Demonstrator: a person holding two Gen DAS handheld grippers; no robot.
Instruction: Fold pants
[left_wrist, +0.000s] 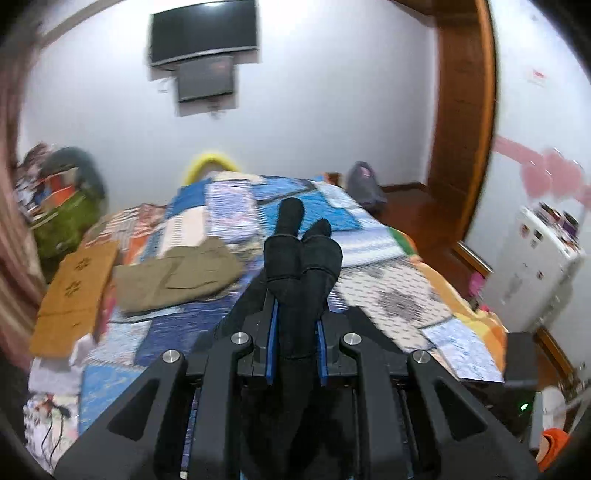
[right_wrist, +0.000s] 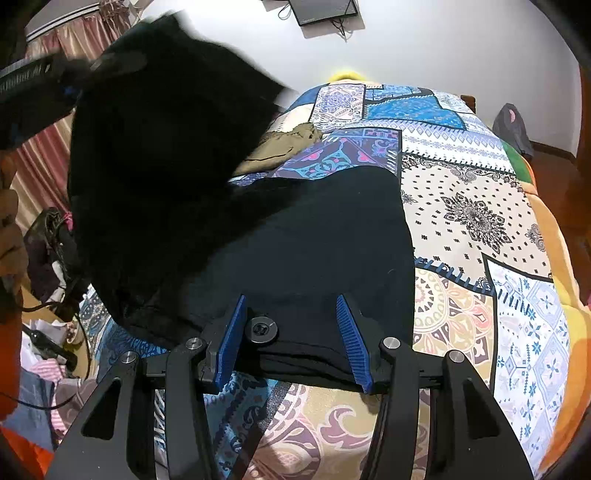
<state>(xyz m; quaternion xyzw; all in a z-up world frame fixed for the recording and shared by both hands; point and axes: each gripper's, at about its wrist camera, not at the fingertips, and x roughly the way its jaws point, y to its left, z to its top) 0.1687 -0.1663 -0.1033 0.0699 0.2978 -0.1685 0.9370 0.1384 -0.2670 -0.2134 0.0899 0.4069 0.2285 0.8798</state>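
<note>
White walls close the bedroom, with a dark television (left_wrist: 203, 31) mounted high at twelve o'clock in the left wrist view and a patchwork bedspread (left_wrist: 399, 288) covering the bed below it. At nine o'clock on the spread lie a flattened cardboard box (left_wrist: 74, 295) and, just beside it toward the centre, olive trousers (left_wrist: 177, 277) lying flat.

At six o'clock the left gripper (left_wrist: 295, 306) has its blue pads drawn close together on a bunched fold of the black pants (left_wrist: 303, 254); the cloth stands up between the jaws toward twelve o'clock. The tool is level and aimed along the bed at the far wall.

From the right wrist view, the black pants (right_wrist: 314, 251) lie on the bedspread (right_wrist: 472, 229) with their long axis running from six toward twelve o'clock. One part is lifted and hangs as a dark sheet at ten o'clock, where the left gripper (right_wrist: 66, 85) pinches it above the bed. A corner of the olive trousers (right_wrist: 280, 147) shows past that sheet at eleven o'clock. At six o'clock the right gripper (right_wrist: 291, 332) is tilted down over the near edge of the pants, its jaws spread wide to either side of a round button (right_wrist: 261, 328), gripping nothing.
</note>
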